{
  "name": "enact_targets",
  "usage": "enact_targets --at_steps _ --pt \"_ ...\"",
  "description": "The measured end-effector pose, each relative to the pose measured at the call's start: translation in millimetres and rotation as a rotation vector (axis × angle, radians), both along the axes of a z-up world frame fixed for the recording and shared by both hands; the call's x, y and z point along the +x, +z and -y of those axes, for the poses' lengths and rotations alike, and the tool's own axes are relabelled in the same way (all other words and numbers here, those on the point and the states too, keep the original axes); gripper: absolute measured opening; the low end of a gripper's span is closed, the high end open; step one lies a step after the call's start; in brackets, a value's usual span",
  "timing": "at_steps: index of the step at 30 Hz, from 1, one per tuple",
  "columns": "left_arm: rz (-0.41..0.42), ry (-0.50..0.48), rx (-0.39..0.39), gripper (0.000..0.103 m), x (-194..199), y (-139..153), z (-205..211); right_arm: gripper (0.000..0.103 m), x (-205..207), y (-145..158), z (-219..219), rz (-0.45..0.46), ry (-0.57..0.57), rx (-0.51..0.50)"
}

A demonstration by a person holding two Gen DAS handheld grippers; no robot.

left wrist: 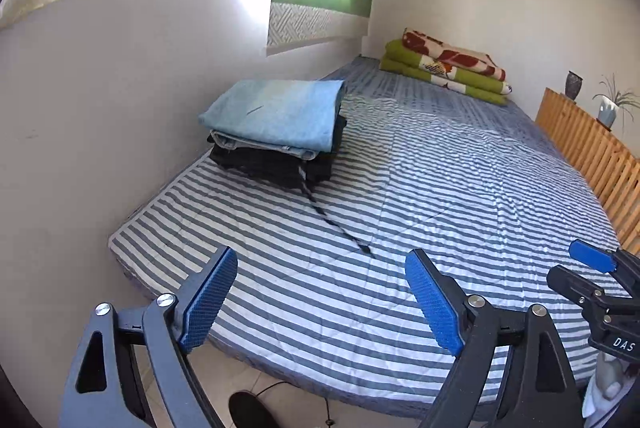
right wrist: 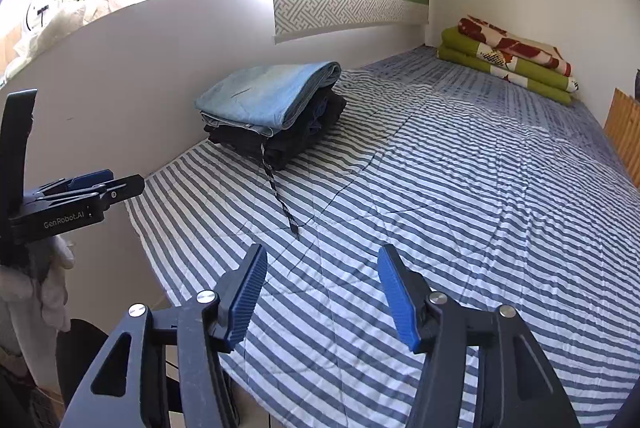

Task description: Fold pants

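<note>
A stack of folded pants rests on the striped bed by the left wall, light blue jeans on top of dark pairs. A dark drawstring trails from the stack across the bedding toward me. My left gripper hovers open over the bed's near edge, nothing between its blue pads. My right gripper is likewise open and empty, well short of the stack. The left gripper shows at the left edge of the right wrist view, and the right gripper at the right edge of the left wrist view.
The striped mattress runs back to folded green and red blankets in the far corner. A wooden slat rail borders the right side, with a vase and a plant beyond. A white wall runs along the left.
</note>
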State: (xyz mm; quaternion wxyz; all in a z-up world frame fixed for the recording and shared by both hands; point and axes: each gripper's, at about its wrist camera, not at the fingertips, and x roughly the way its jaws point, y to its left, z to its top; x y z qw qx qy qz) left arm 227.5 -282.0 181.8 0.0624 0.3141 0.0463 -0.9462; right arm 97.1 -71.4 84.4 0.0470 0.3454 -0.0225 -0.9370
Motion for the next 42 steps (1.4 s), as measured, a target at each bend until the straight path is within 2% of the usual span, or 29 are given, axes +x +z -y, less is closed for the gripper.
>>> enact_targets --at_steps 3,7,11,15,24,30,36,42 --pt "-0.048 -0.007 -0.005 0.099 33 20 -26 0.069 28 8 -7 -0.029 -0.026 -0.009" --pt "-0.08 -0.023 0.012 0.102 69 37 -55 0.078 59 17 -18 -0.059 -0.079 -0.035" --pt "-0.09 -0.028 0.02 0.102 96 45 -76 0.079 87 26 -27 -0.09 -0.137 -0.019" --pt "-0.066 -0.036 0.037 0.102 106 38 -86 0.079 105 30 -34 -0.101 -0.177 -0.014" --pt "-0.004 -0.028 0.004 0.102 97 12 -91 0.079 105 8 -32 -0.048 -0.176 -0.027" --pt "0.057 0.001 0.019 0.102 75 -7 -77 0.079 92 6 -26 -0.062 -0.156 -0.013" --pt "0.073 0.003 0.028 0.102 57 -14 -74 0.079 83 -7 -31 -0.045 -0.181 0.035" --pt "0.076 -0.012 0.008 0.102 43 -18 -79 0.079 80 -17 -40 -0.022 -0.197 0.019"
